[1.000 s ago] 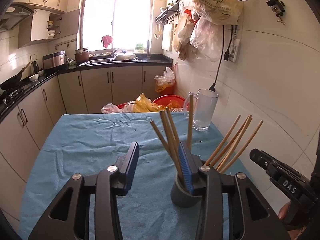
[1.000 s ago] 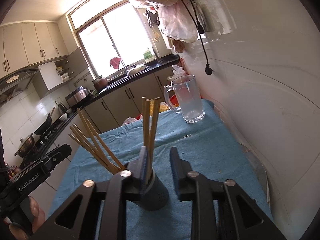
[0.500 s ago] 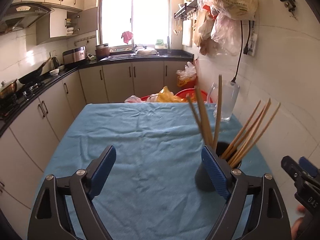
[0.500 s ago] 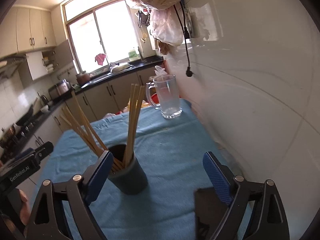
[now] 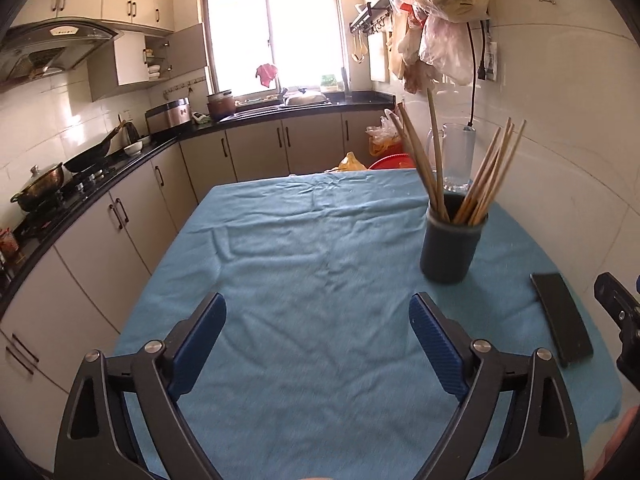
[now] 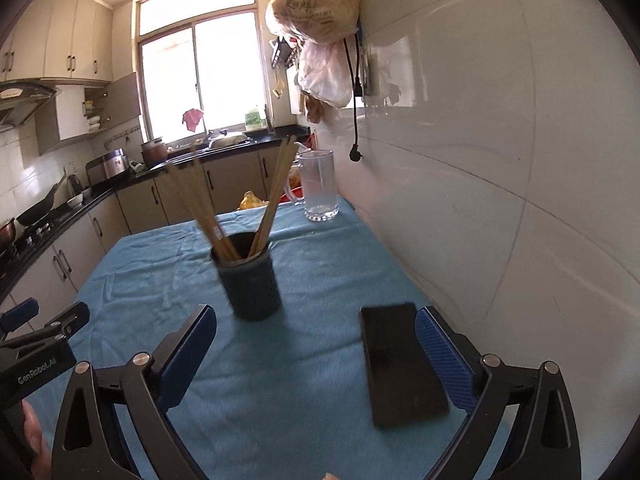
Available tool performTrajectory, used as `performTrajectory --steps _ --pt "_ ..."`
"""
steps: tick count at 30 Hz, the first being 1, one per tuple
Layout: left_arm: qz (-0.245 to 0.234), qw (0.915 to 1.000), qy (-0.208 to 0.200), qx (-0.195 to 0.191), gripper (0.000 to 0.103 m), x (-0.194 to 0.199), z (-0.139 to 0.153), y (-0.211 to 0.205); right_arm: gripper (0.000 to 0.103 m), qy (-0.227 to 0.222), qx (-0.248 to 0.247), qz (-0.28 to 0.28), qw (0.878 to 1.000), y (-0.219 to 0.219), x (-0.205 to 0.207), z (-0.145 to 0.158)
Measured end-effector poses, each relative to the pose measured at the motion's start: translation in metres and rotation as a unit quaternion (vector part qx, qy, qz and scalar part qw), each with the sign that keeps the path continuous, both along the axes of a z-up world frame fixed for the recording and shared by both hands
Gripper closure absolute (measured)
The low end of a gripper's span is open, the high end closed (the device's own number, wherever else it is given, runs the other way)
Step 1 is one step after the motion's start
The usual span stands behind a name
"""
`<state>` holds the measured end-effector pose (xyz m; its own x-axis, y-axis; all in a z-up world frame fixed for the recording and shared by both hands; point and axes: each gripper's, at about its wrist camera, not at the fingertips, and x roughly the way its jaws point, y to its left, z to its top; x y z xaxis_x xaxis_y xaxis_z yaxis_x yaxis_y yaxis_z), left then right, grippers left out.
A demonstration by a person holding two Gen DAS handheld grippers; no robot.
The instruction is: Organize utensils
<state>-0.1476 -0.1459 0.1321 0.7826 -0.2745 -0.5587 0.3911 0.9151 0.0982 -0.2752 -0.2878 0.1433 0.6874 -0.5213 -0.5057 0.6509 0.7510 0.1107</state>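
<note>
Your left tool (image 5: 316, 344) has just been opening and now stands spread wide over the bare blue cloth (image 5: 304, 264) on the desk, nothing between its pads. Your right tool (image 6: 316, 354) has likewise just been opening and is spread, gripping nothing; a black phone (image 6: 402, 364) lies flat just inside its right pad. The chopsticks (image 6: 276, 188) stand fanned in the dark cup (image 6: 250, 284), upright near the desk's wall-side edge, with a glass mug (image 6: 318, 186) towards the far corner.

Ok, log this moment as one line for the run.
left gripper: open, empty, just opened | right gripper: open, empty, just opened | chopsticks: upright in holder | phone: flat on cloth
</note>
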Motion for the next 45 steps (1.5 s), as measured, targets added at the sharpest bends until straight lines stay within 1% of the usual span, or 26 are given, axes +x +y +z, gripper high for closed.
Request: performTrajectory --steps 3,5,7,9,12,22,39,45 --pt "0.008 0.9999 0.003 -0.010 0.011 -0.017 -0.010 0.021 0.000 -0.006 -0.024 -0.002 1.000 0.026 -0.013 -0.008" --pt "0.018 0.9997 -0.001 -0.019 0.011 -0.027 -0.017 0.033 0.000 -0.003 -0.032 0.003 0.999 0.038 -0.018 -0.013" --pt "0.026 0.9994 -0.007 -0.020 0.011 -0.032 -0.024 0.040 0.000 0.013 -0.039 0.013 0.999 0.047 -0.015 -0.021" --pt "0.032 0.9993 0.005 -0.019 0.011 -0.030 -0.032 0.044 0.000 0.037 -0.037 0.019 0.998 0.050 -0.008 -0.027" --pt "0.035 0.9989 0.023 -0.020 0.011 -0.023 -0.039 0.046 0.000 0.044 -0.034 0.019 0.998 0.052 -0.005 -0.034" --pt "0.038 0.9984 0.037 -0.020 0.011 -0.014 -0.047 0.047 0.000 0.066 -0.028 0.023 0.997 0.051 0.004 -0.043" --pt "0.033 0.9986 0.041 -0.010 0.011 -0.014 -0.053 0.041 0.000 0.076 -0.019 0.016 0.997 0.043 0.007 -0.050" --pt "0.038 0.9984 0.041 -0.007 0.011 -0.015 -0.056 0.040 0.000 0.079 -0.015 0.014 0.997 0.042 0.007 -0.053"
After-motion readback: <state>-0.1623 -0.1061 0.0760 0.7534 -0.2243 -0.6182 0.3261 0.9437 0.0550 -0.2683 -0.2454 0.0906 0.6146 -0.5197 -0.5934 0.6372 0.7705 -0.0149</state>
